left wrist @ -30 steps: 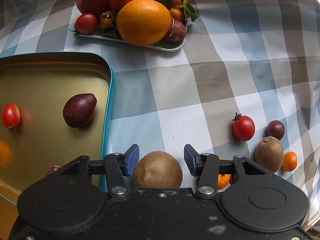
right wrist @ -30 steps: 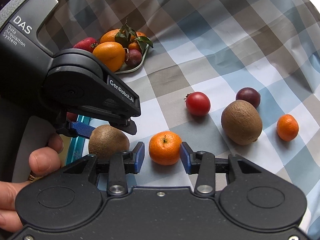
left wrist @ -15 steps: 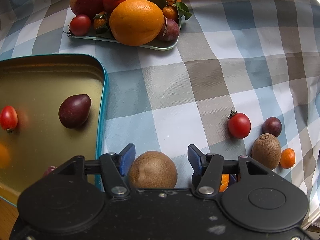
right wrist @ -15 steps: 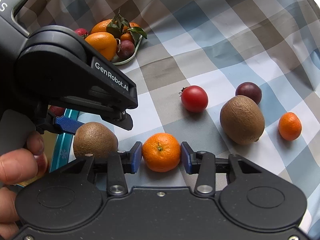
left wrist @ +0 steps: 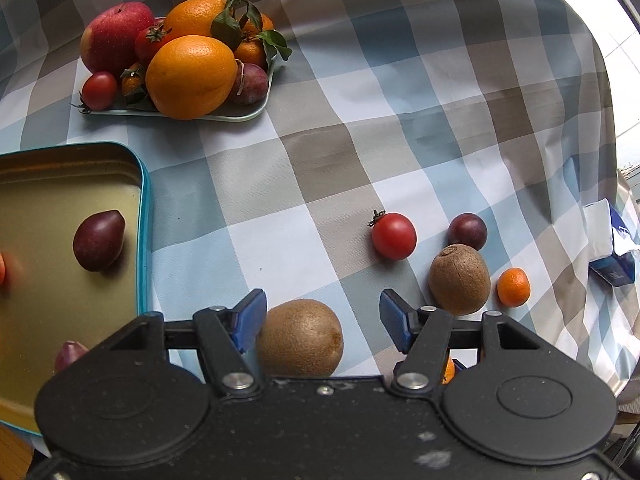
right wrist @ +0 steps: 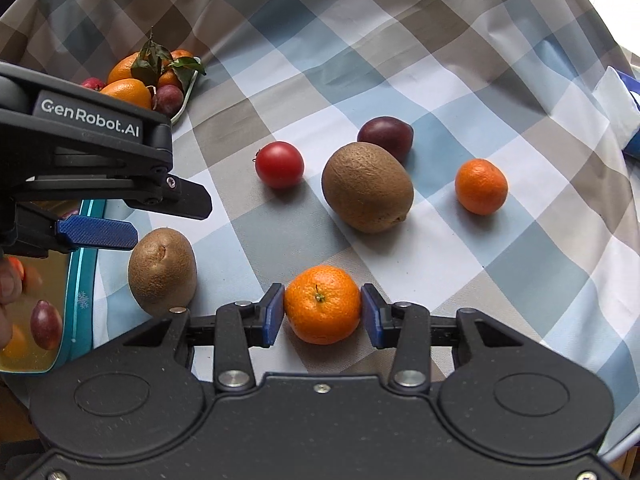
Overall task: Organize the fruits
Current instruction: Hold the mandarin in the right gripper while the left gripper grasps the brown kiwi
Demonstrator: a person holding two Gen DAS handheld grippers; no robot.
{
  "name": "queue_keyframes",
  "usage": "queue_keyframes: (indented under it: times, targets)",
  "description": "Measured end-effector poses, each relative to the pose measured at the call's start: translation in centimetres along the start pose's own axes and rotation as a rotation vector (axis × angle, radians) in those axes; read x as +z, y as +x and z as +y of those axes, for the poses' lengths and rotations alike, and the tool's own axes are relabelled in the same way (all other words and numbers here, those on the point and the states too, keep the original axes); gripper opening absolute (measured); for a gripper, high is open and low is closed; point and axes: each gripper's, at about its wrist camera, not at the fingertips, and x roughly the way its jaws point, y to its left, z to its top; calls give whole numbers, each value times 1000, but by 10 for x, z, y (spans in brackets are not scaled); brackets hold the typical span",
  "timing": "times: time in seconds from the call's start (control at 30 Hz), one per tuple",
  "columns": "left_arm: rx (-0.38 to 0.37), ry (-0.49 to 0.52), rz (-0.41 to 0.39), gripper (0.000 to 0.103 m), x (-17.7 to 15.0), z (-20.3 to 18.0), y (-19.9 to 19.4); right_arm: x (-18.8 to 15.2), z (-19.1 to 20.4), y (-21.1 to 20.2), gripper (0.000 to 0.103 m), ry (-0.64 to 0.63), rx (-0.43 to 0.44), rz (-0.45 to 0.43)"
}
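The left gripper (left wrist: pixel 322 316) has just widened its jaws clear around the brown fuzzy kiwi (left wrist: pixel 300 338) on the checked tablecloth (left wrist: pixel 320 184), while the right gripper (right wrist: pixel 322 314) has narrowed until its blue pads touch the small orange mandarin (right wrist: pixel 322 304), likely ready to lift.

The left hand-held gripper (left wrist: pixel 322 320) has just been opening: its blue pads now stand clear of the kiwi (left wrist: pixel 300 338) on both sides, the kiwi lying on the counter between them. The right hand-held gripper (right wrist: pixel 323 314) has closed in, its pads now touching the mandarin (right wrist: pixel 322 304) beside that kiwi.
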Motion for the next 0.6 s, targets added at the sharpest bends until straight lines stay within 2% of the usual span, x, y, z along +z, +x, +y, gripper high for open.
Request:
queue_keyframes:
  times: [0.2,0.37,0.6]
  targets:
    - [128,100,-16,66,-9,-7,0,-5,-1,0,51,30,-11,27]
    - [125,139,-6,70,-13,-12,4,-7,5,0,51,-4,-37,19]
    - [78,103,31,75,-11,-11,12,-7,-1,3,51,28,-13,31]
